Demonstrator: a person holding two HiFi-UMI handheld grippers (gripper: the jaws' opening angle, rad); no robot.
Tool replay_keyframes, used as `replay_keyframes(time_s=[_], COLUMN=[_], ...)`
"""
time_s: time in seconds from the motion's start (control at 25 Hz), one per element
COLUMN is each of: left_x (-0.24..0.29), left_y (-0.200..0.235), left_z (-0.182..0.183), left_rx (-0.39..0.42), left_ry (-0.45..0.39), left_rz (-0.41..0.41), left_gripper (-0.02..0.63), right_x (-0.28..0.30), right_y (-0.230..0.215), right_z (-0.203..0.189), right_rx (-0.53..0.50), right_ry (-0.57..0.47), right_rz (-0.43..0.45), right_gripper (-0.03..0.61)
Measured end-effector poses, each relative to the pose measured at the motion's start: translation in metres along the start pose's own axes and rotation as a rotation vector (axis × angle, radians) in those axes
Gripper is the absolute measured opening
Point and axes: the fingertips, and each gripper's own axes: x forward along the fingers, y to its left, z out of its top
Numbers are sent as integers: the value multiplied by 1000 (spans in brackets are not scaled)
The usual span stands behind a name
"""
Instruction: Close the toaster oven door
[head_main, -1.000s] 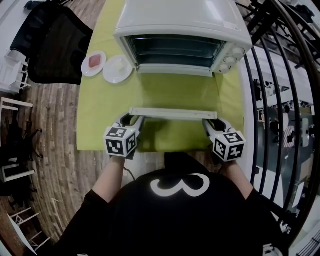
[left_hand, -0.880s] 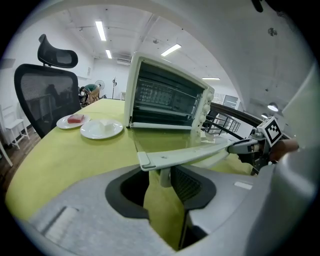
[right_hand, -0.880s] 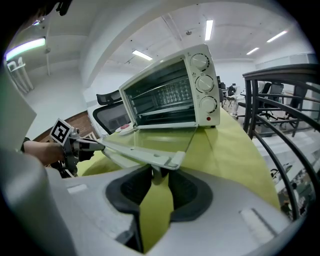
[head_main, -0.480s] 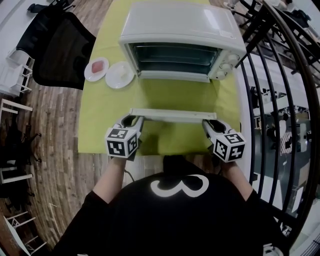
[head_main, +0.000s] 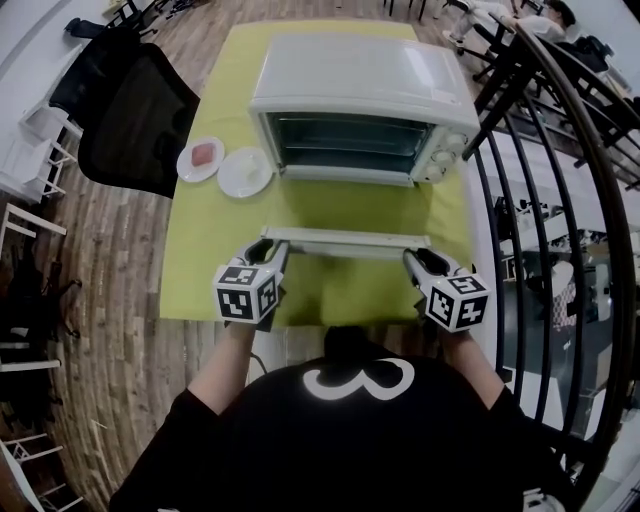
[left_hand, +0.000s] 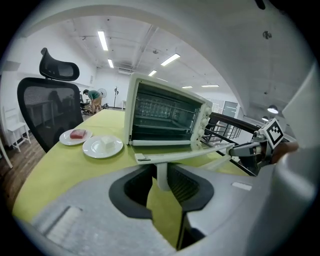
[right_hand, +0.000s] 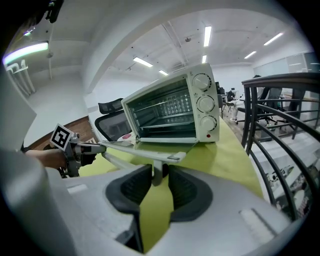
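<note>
A white toaster oven (head_main: 360, 85) stands at the back of the green table, its glass door hanging open and roughly level. The door's white handle bar (head_main: 345, 240) runs along the door's near edge. My left gripper (head_main: 272, 252) is at the bar's left end. In the left gripper view its jaws close in on the white handle post (left_hand: 162, 172) from both sides. My right gripper (head_main: 415, 258) is shut on the post at the bar's right end (right_hand: 159, 172). The oven's cavity and wire rack (right_hand: 170, 112) show empty.
Two small plates lie left of the oven, one with a pink piece (head_main: 201, 159) and one with a white piece (head_main: 245, 172). A black office chair (head_main: 130, 110) stands at the table's left. A black metal railing (head_main: 530, 200) runs close along the right side.
The head view has shifted, so the oven sits lower and smaller in the picture. Both grippers stay at the handle's ends. The handle now lies closer to the oven's front.
</note>
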Motion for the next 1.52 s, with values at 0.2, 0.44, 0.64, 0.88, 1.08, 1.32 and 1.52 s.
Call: replay_keyframes(time_s=[0.2,0.44,0.64,0.88,1.08,1.32,1.52], left_x=[-4,-7,-10,-13,-13,-13,-12], left_y=[-1,-1,-2,-3,-3,-2,0], left_z=[11,27,41,60,75,91,105], left_rx=[-2,-9,-6,13,23,29,27], left_ry=[-16,-28,-37,-55,-79,-110,-130], left_rz=[2,13,9,11,16,16,15], left_gripper=[104,104,104,104,104,104,104], right_x=[-5,-9,-14,-19,-19,-20,-21], right_y=[2,3,4,5,4,3,3], right_z=[11,27,40,58,73,90,103], right_rx=[-10,-12,-12,-3,-7,-15,-14], right_ry=[-22,-50,-71,-110,-130,-162,-178], right_rz=[0,9,12,23,33,36,48], right_gripper=[107,107,107,107,107,107,107])
